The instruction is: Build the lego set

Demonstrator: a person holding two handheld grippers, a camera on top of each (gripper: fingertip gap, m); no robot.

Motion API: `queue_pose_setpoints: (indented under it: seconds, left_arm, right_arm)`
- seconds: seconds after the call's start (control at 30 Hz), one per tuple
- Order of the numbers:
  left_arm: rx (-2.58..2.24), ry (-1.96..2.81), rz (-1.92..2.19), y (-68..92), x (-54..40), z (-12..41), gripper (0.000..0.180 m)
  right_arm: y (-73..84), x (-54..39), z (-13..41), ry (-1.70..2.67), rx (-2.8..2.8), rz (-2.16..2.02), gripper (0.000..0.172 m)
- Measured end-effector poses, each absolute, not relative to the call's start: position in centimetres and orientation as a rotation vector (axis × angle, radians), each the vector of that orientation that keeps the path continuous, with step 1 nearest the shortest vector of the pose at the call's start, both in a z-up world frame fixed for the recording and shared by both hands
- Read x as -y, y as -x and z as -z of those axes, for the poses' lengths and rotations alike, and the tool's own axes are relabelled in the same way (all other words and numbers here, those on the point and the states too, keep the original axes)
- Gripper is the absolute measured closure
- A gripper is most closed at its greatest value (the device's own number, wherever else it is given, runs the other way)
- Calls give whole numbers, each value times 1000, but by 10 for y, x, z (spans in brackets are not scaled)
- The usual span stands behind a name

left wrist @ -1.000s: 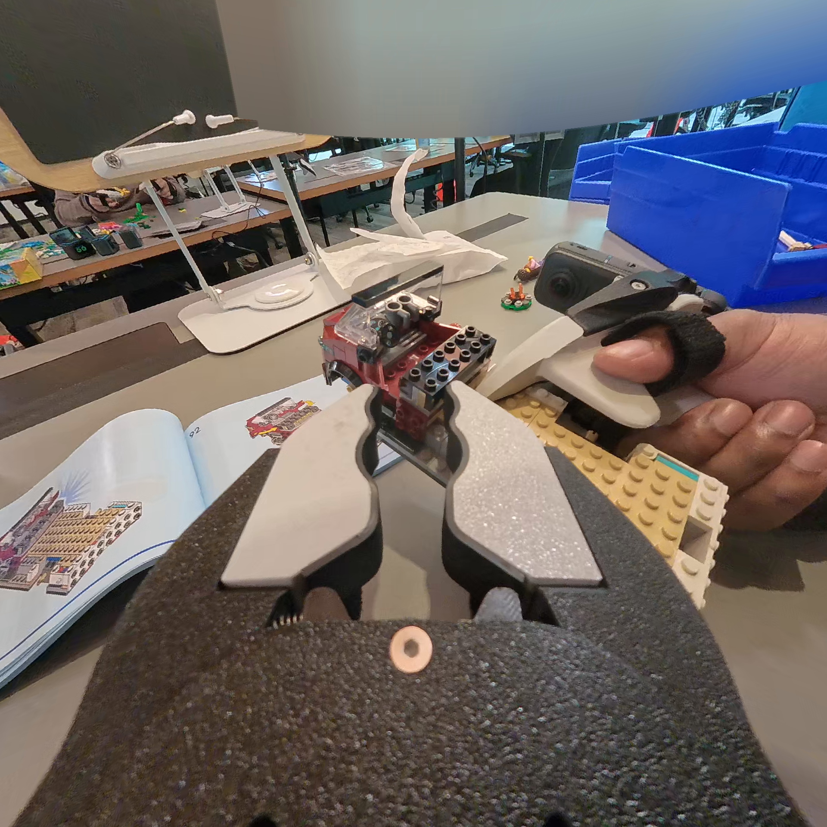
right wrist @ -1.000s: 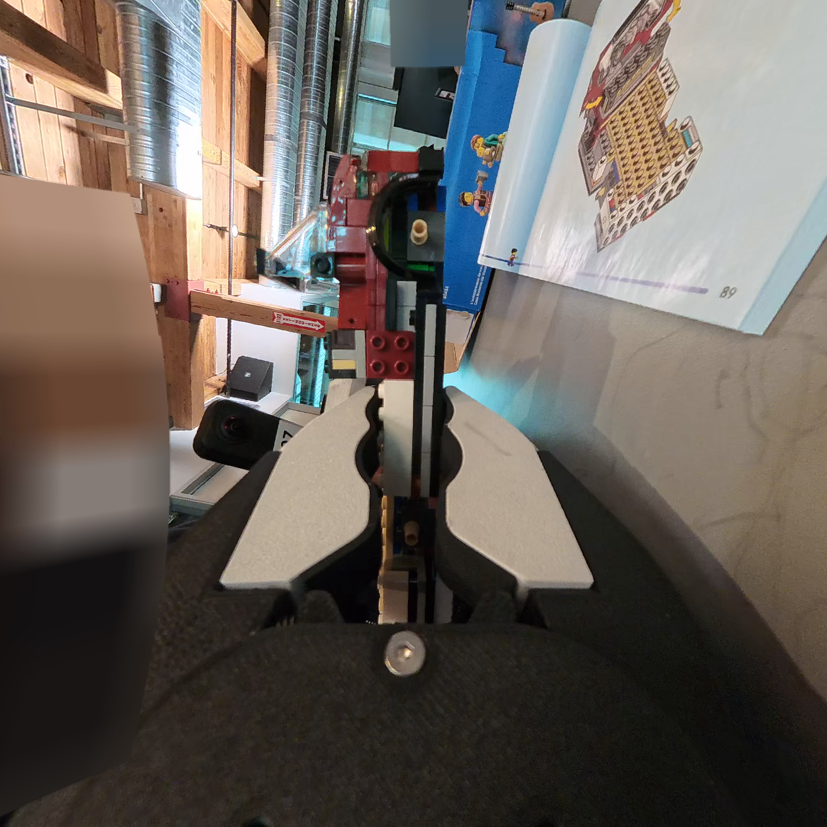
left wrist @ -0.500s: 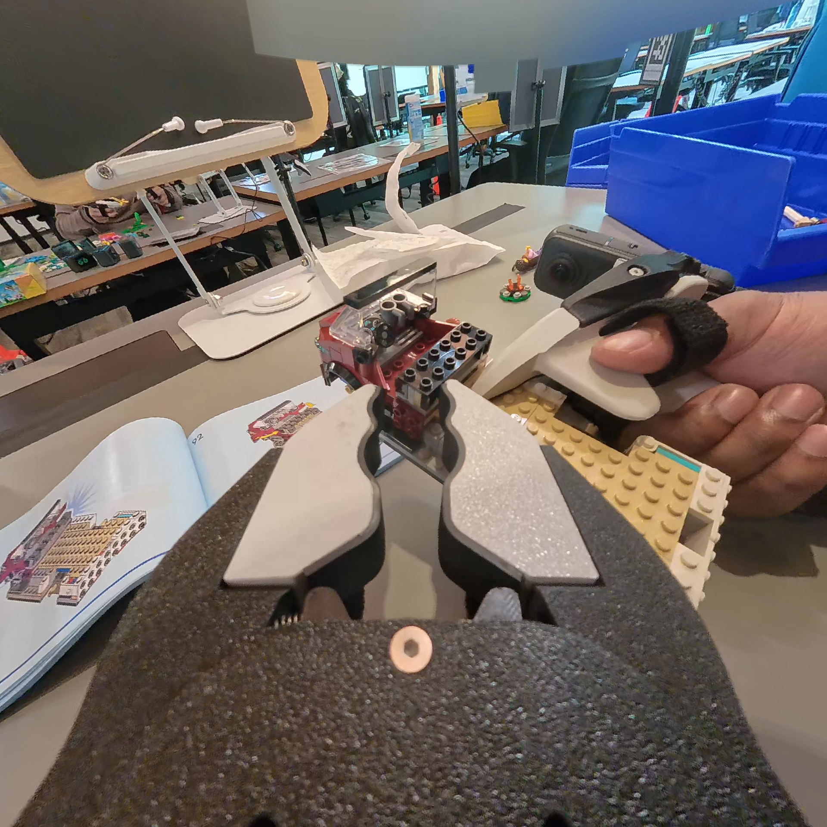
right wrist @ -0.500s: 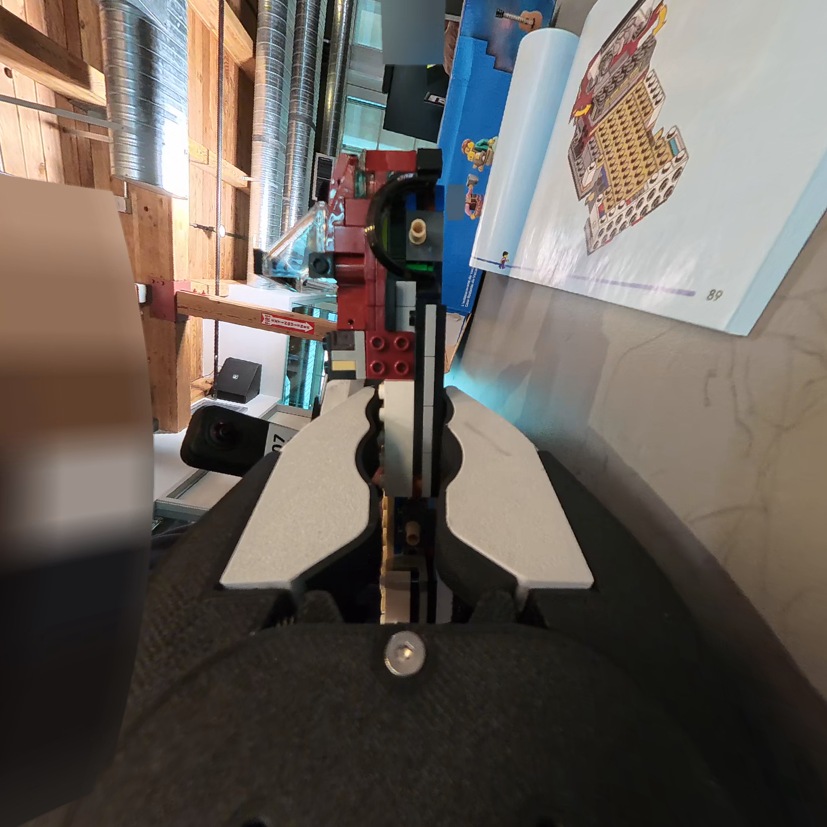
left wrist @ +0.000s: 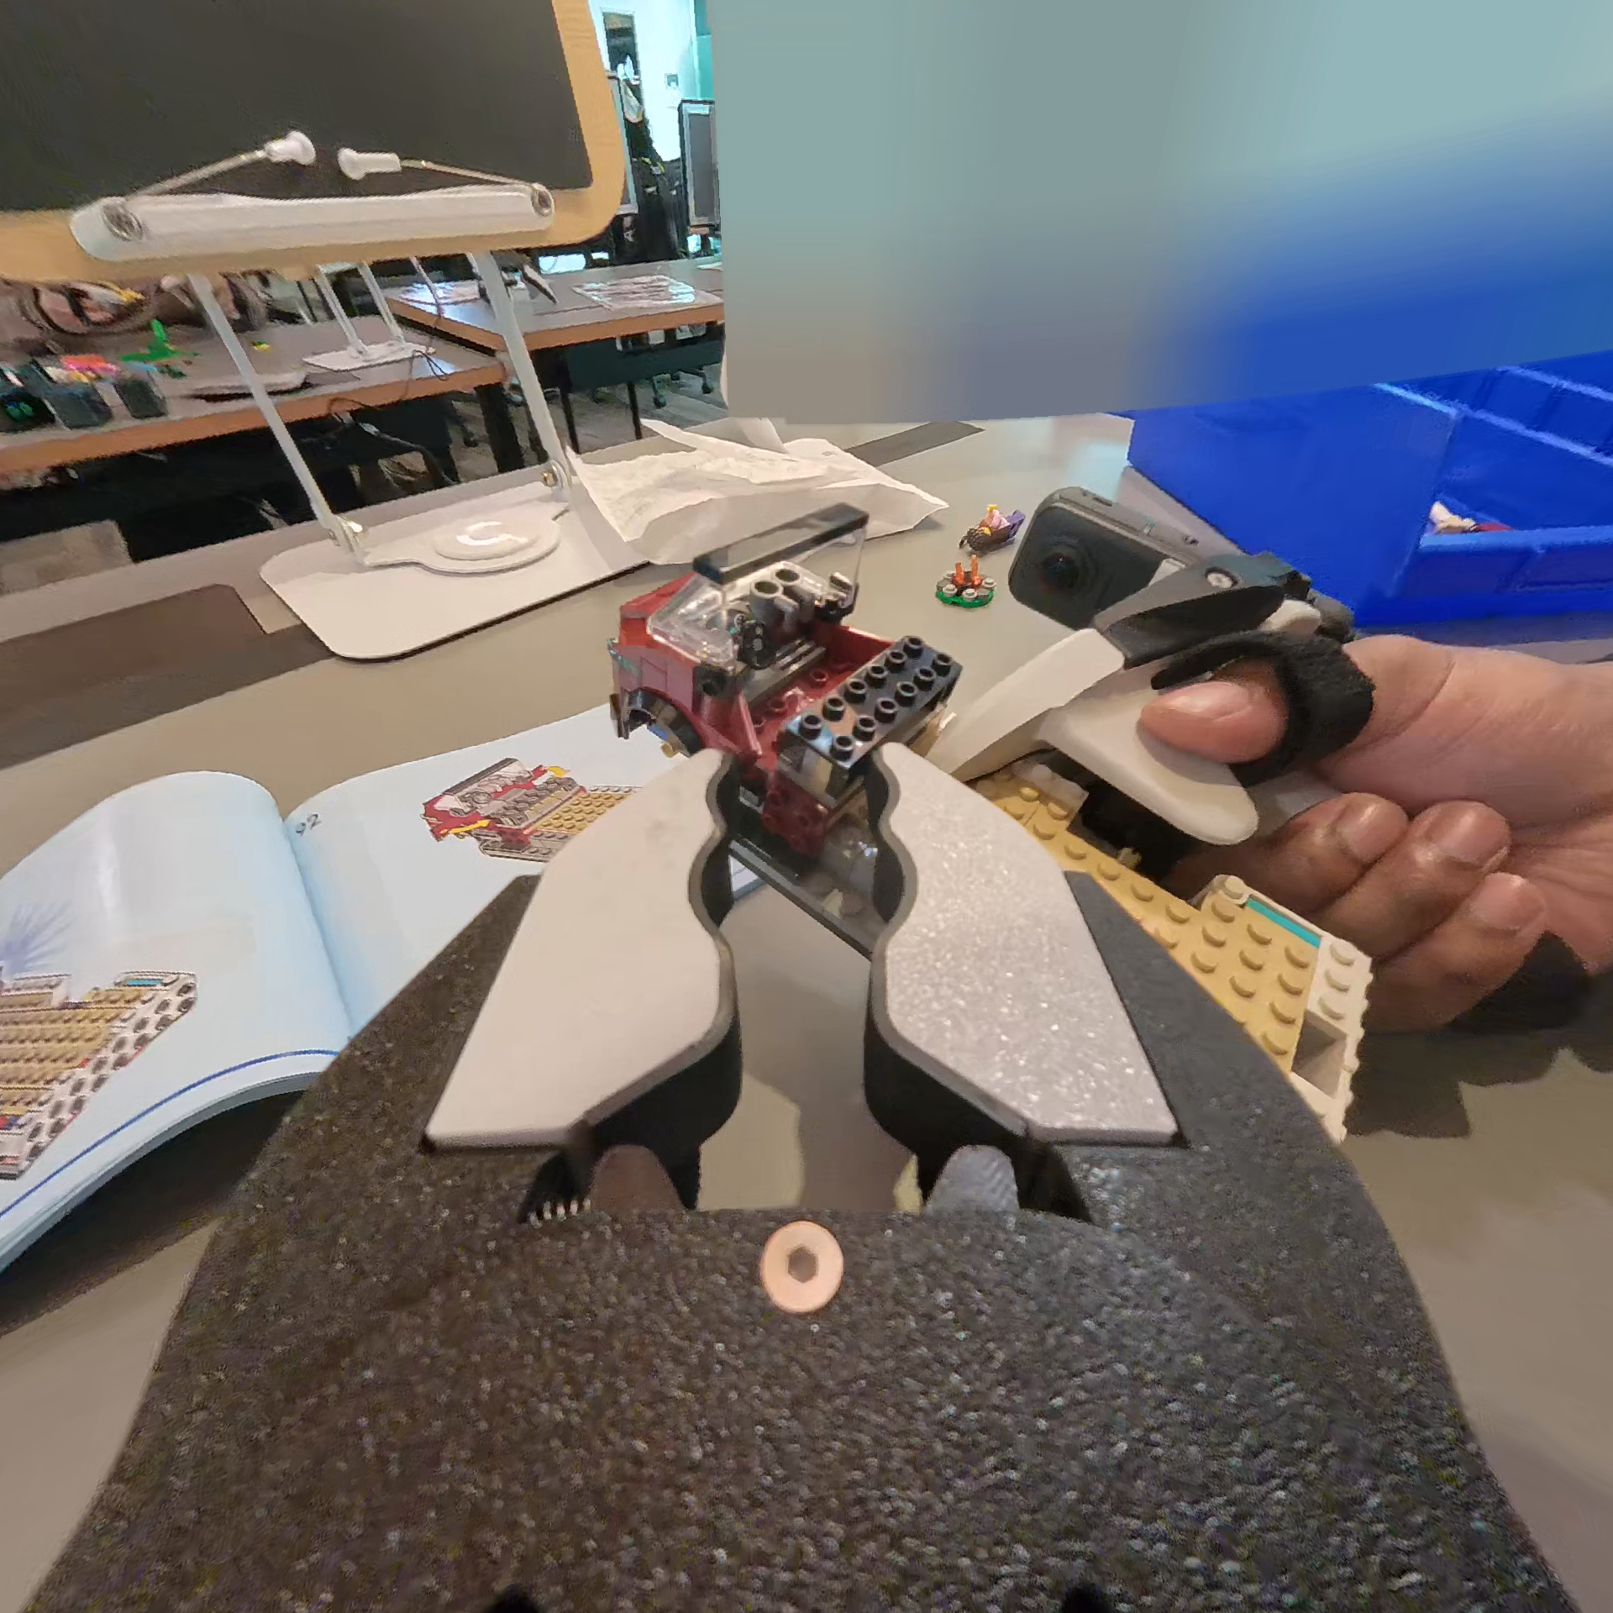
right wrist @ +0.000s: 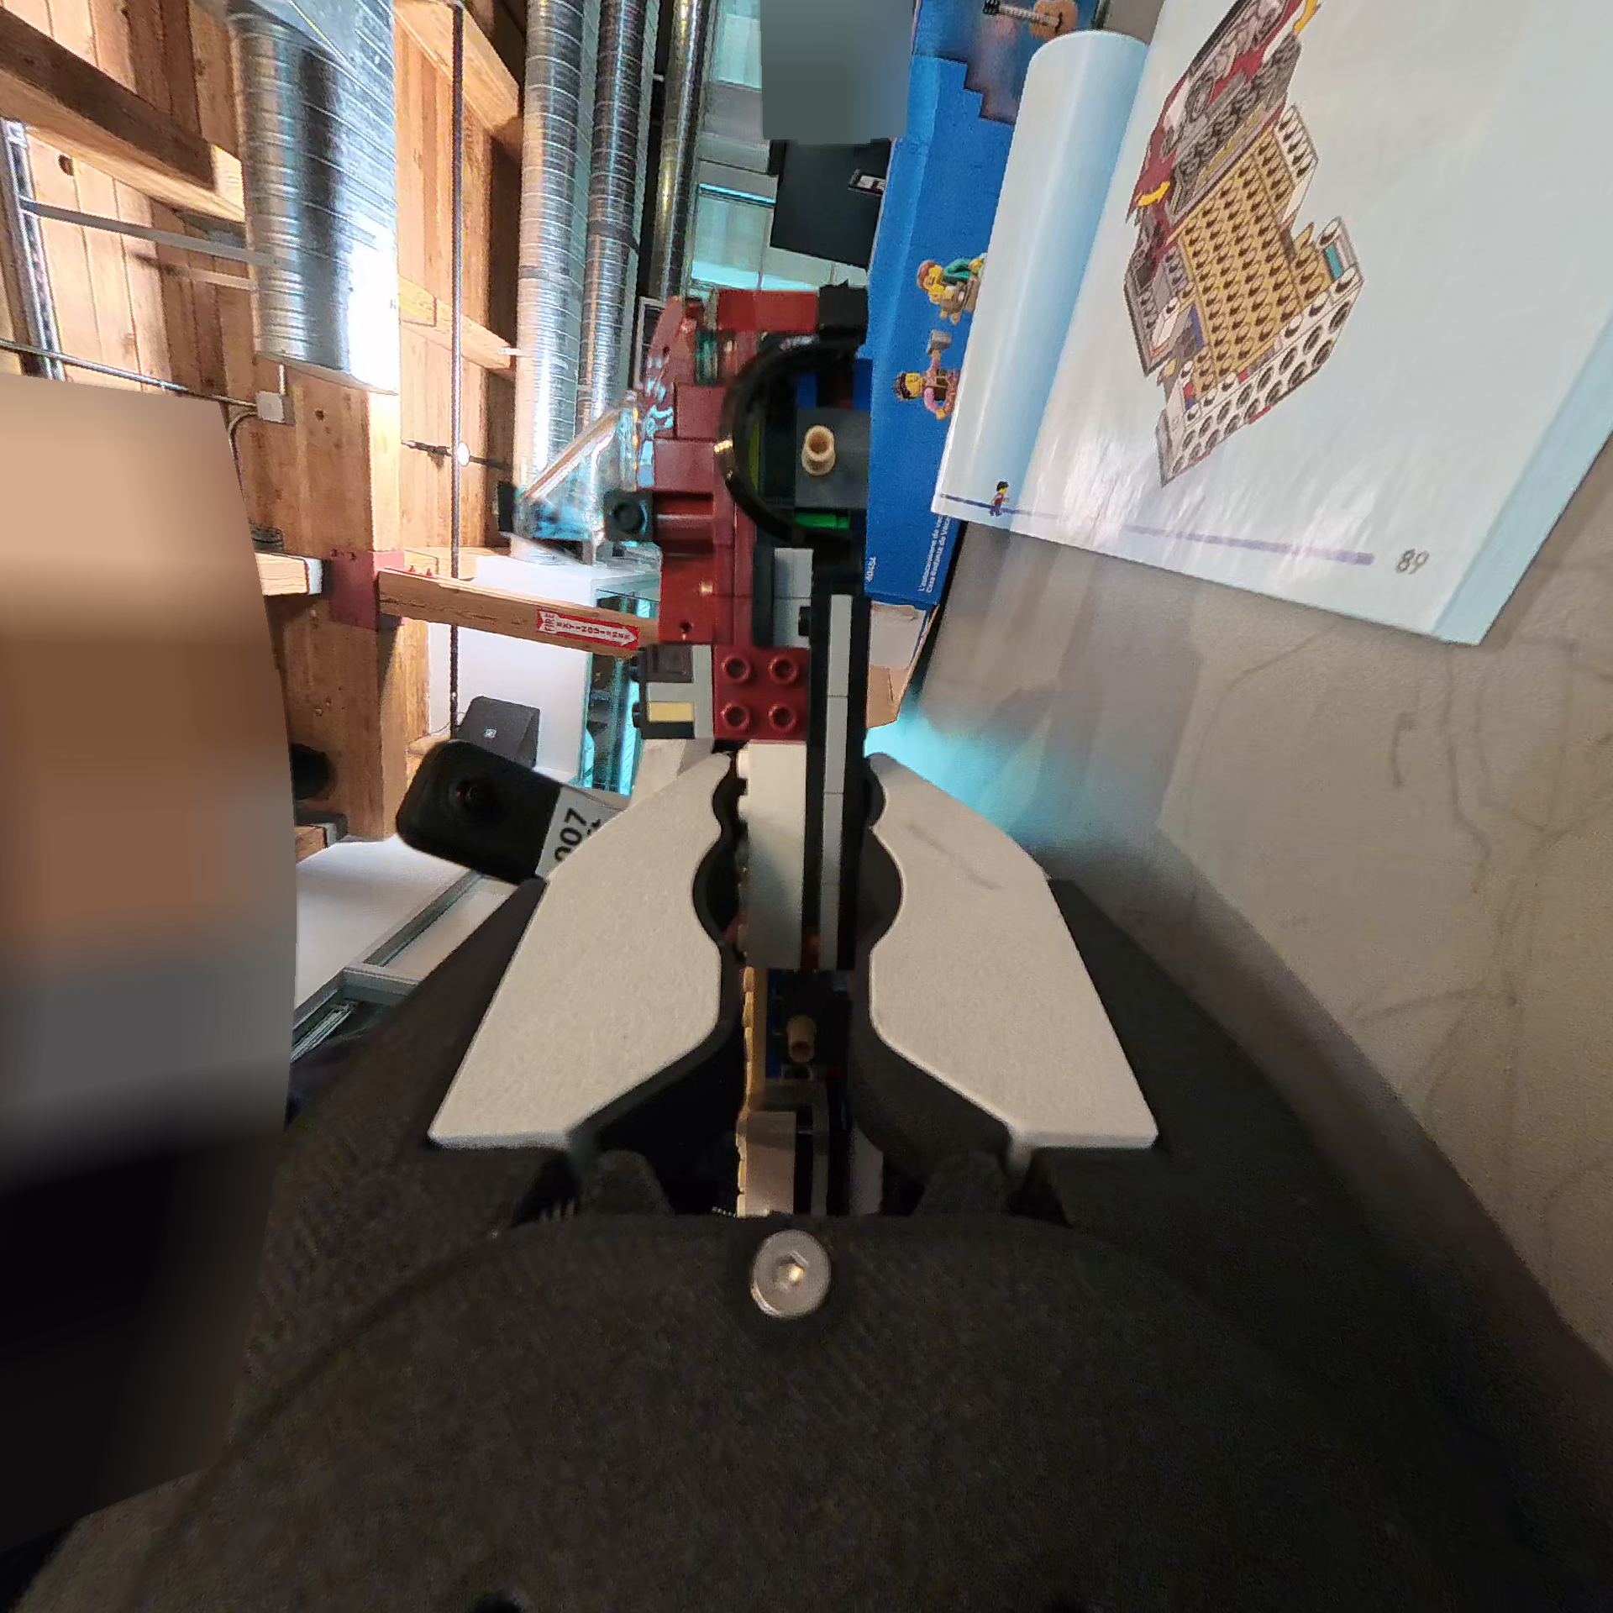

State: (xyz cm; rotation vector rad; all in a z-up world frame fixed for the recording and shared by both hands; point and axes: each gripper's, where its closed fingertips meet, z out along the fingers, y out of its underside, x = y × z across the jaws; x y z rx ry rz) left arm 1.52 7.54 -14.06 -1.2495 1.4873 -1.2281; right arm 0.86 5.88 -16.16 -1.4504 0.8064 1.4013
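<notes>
Left wrist view shows the left tongs point(left wrist: 799, 768) partly open around the rear of a dark red brick truck point(left wrist: 768, 672), whether pressing I cannot tell; the right tongs point(right wrist: 799, 777) clamp its grey and black base point(right wrist: 803, 873) above the surface point(left wrist: 524, 689); an open booklet point(left wrist: 218, 873) lies beside, and the build looks unfinished

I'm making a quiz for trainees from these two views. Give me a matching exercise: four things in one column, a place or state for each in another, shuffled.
1. brick truck
2. instruction booklet
3. blue bin
4. right gripper

a. lying open on the table
b. far right on the table
c. clamped on the model's base
d. dark red, clear windscreen

Pairs: 1-d, 2-a, 3-b, 4-c
</notes>
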Motion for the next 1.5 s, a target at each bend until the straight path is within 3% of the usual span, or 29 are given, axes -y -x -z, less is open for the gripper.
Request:
queue_pose_setpoints:
  seconds: [0.6, 1.5]
  left_arm:
    - [-1507, 1569, 1611, -10, -74, 156, 130]
    - [-1547, 1701, 1782, -10, -59, 165, 130]
  right_arm:
    - [-9, -55, 161, 1433, -816, -1419, 149]
    - [-3, -56, 160, 1445, -785, -1445, 149]
